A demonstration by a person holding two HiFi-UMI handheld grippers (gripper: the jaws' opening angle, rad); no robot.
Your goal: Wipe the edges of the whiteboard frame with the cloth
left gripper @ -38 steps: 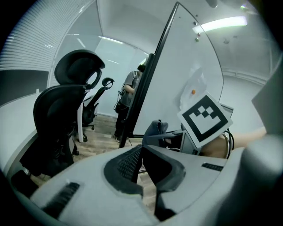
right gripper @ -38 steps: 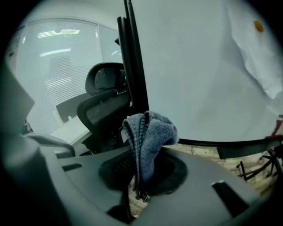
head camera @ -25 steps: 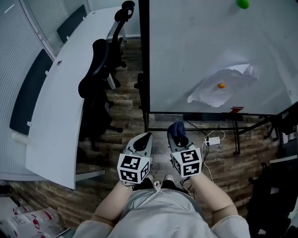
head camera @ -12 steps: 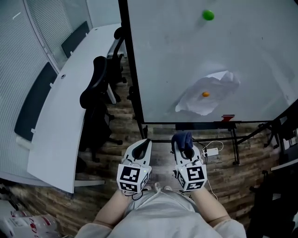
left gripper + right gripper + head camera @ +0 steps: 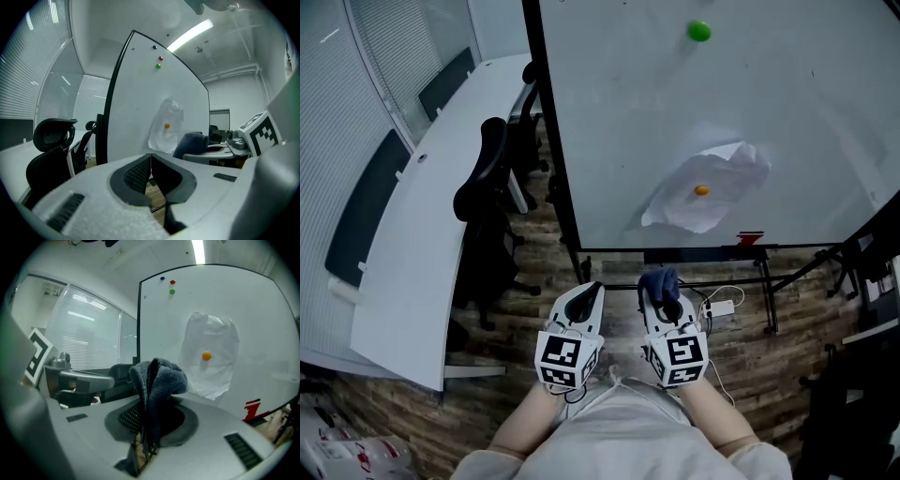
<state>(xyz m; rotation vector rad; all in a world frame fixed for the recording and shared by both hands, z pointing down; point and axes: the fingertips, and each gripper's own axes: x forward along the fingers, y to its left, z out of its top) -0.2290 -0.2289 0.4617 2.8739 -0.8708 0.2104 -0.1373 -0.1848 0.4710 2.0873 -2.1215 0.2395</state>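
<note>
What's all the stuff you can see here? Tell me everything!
whiteboard: one, white with black frame, straight ahead
paper sheet: one, white, on the board
orange magnet: one, on the paper
green magnet: one, high on the board
office chairs: two, black, left of the board
desk: one, white, curved, far left
charger: one, white, on the floor
cloth: one, dark blue, in the right tongs
left tongs: white, shut, empty
right tongs: white, shut on the cloth
</note>
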